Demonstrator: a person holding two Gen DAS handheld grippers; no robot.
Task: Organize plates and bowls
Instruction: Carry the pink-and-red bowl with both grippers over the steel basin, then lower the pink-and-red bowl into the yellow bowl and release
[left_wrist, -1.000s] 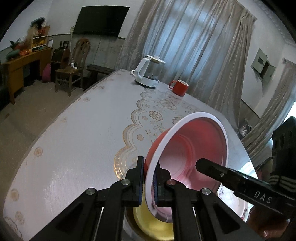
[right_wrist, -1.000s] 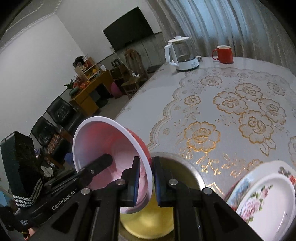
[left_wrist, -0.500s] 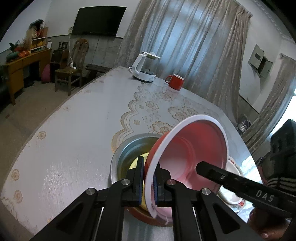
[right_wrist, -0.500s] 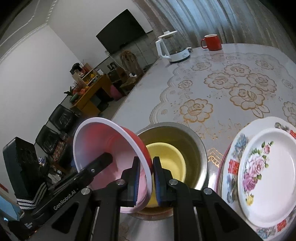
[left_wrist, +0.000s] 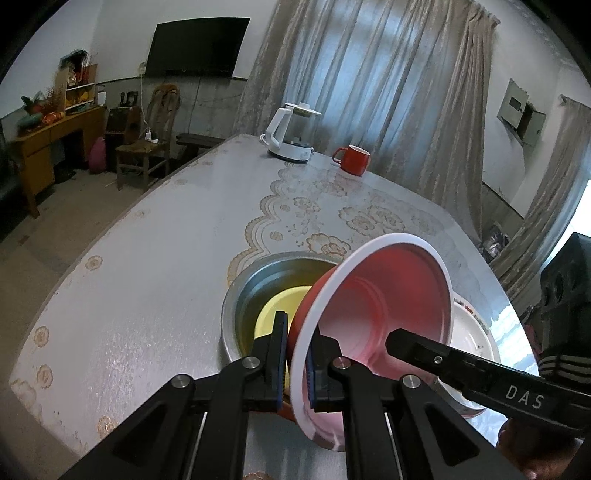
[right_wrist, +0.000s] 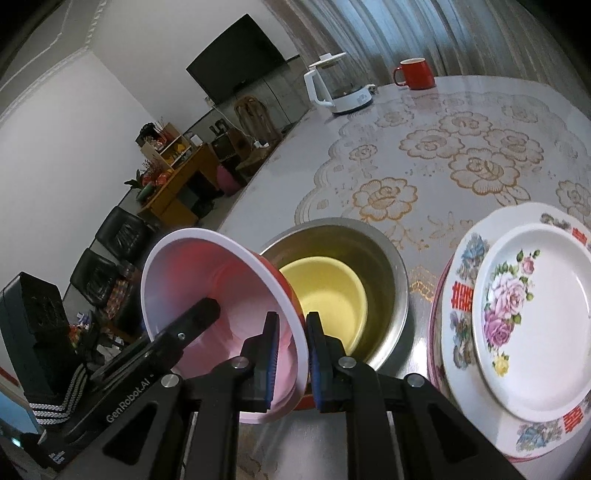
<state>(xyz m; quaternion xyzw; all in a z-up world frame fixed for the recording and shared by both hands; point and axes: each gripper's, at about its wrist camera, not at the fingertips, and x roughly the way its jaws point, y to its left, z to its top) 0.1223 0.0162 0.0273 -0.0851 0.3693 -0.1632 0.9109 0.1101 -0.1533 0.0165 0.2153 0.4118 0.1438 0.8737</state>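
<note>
1. Red bowl (left_wrist: 388, 302): tilted, mouth toward you, held above the near edge of the steel bowl (right_wrist: 384, 258).
2. Your left tongs (left_wrist: 297, 354): clamped tight on the red bowl's rim.
3. Your right tongs (right_wrist: 291, 354): jaws opening, the opposite rim between them.
4. Yellow bowl (right_wrist: 325, 291): nested inside the steel bowl, on the table (left_wrist: 166, 258).
5. Floral plates (right_wrist: 532, 317): stacked just right of the steel bowl.

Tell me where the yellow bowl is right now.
The yellow bowl sits inside the steel bowl near the table's front edge, left of the floral plates in the right wrist view, just behind the red bowl.
</note>
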